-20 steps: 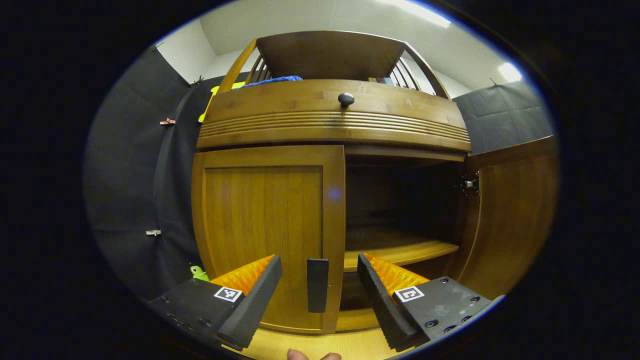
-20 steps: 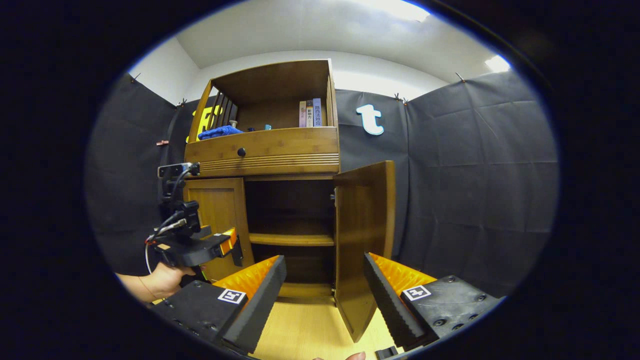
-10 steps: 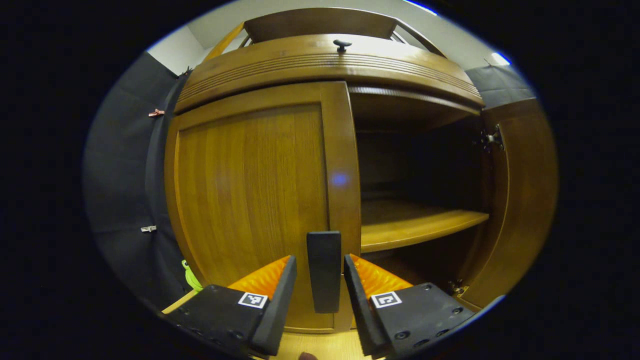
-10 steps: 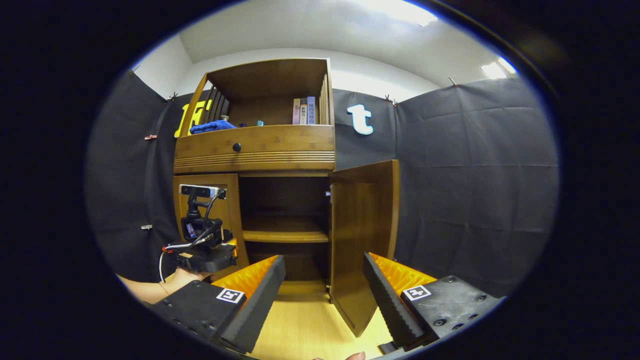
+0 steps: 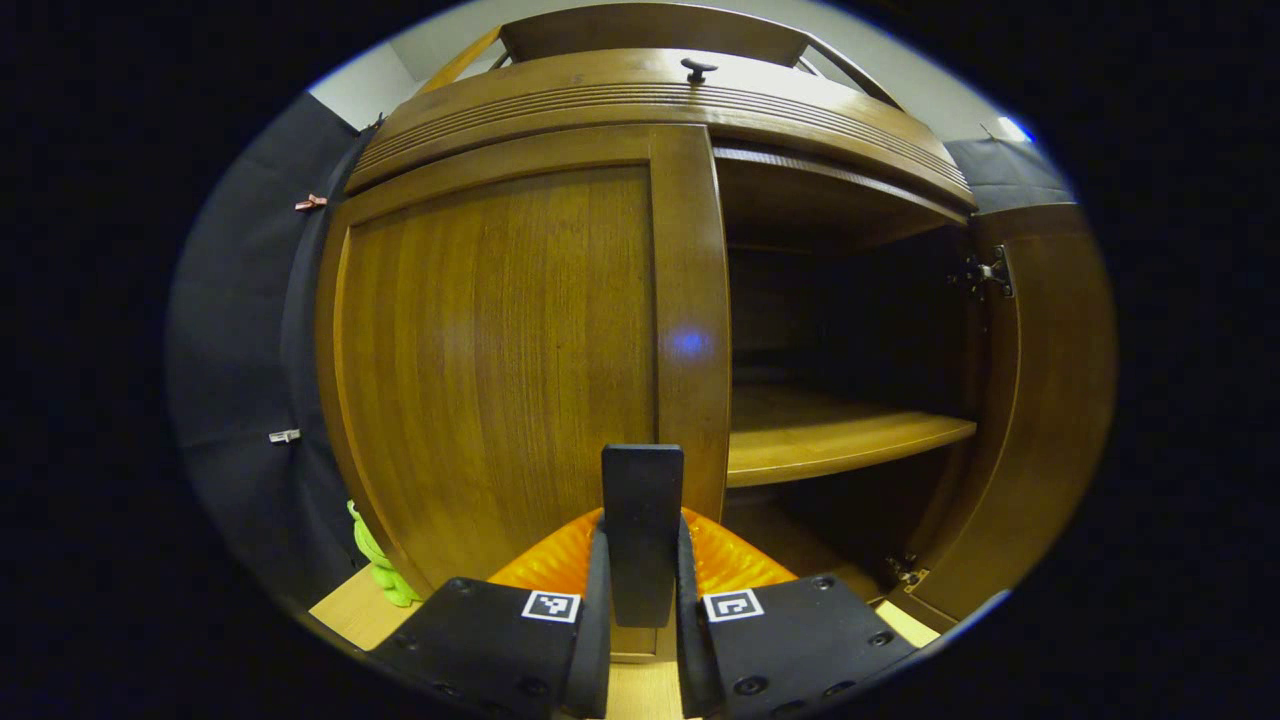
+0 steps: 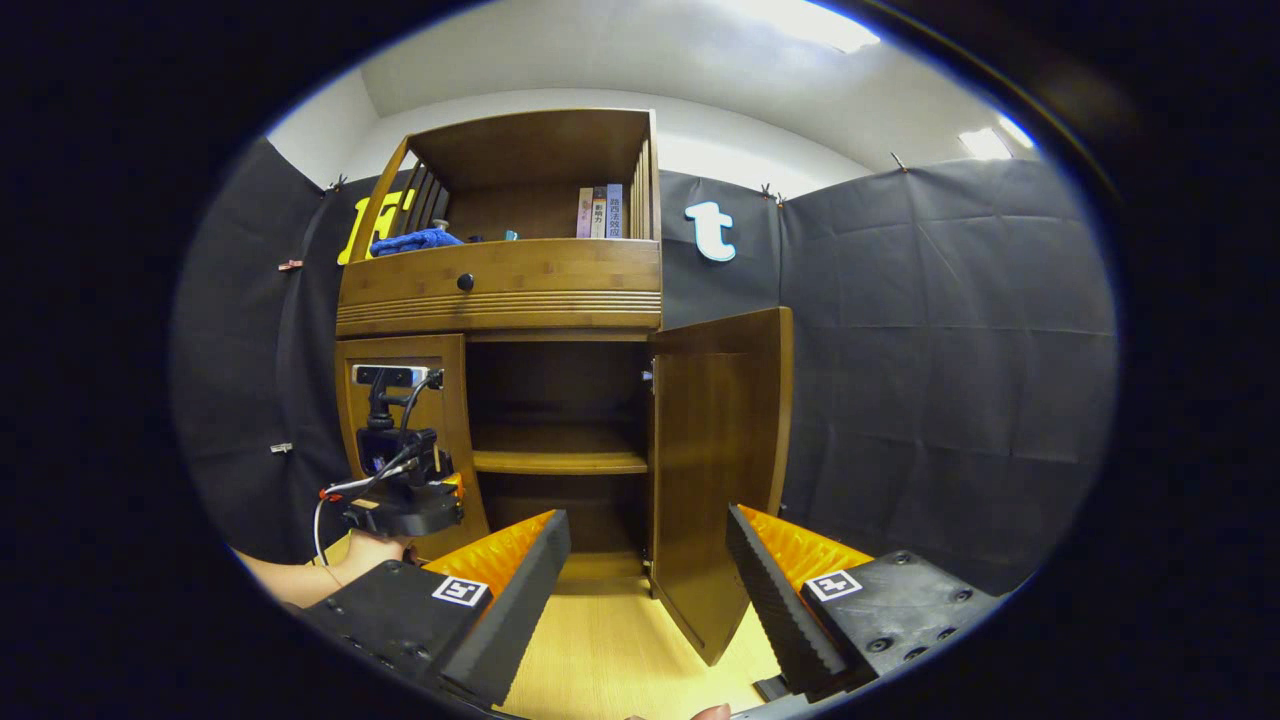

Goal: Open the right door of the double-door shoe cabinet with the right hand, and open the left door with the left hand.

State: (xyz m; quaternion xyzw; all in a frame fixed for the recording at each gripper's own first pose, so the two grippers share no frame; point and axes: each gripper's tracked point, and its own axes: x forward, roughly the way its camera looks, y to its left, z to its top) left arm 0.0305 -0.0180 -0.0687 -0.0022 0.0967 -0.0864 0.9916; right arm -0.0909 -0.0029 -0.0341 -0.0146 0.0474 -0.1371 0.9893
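The wooden shoe cabinet (image 6: 500, 300) stands against the booth wall. Its left door (image 5: 500, 340) is closed. A dark upright handle (image 5: 642, 530) sits on that door's inner edge, and my left gripper (image 5: 642, 590) is shut on it, both fingers pressing its sides. The right door (image 5: 1045, 400) is swung wide open, showing a shelf (image 5: 840, 435) inside. In the right gripper view the left gripper (image 6: 405, 500), held by a hand, is at the left door (image 6: 400, 400). My right gripper (image 6: 645, 580) hangs open and holds nothing, back from the open right door (image 6: 715, 470).
A drawer with a round knob (image 6: 465, 282) sits above the doors. The open top shelf holds a blue cloth (image 6: 410, 240) and books (image 6: 598, 210). A green object (image 5: 375, 560) lies on the light wooden floor (image 6: 610, 660) left of the cabinet. Black cloth walls surround it.
My left gripper moved in to the left door and closed on its handle. My right gripper drew back slightly from the open right door, staying open.
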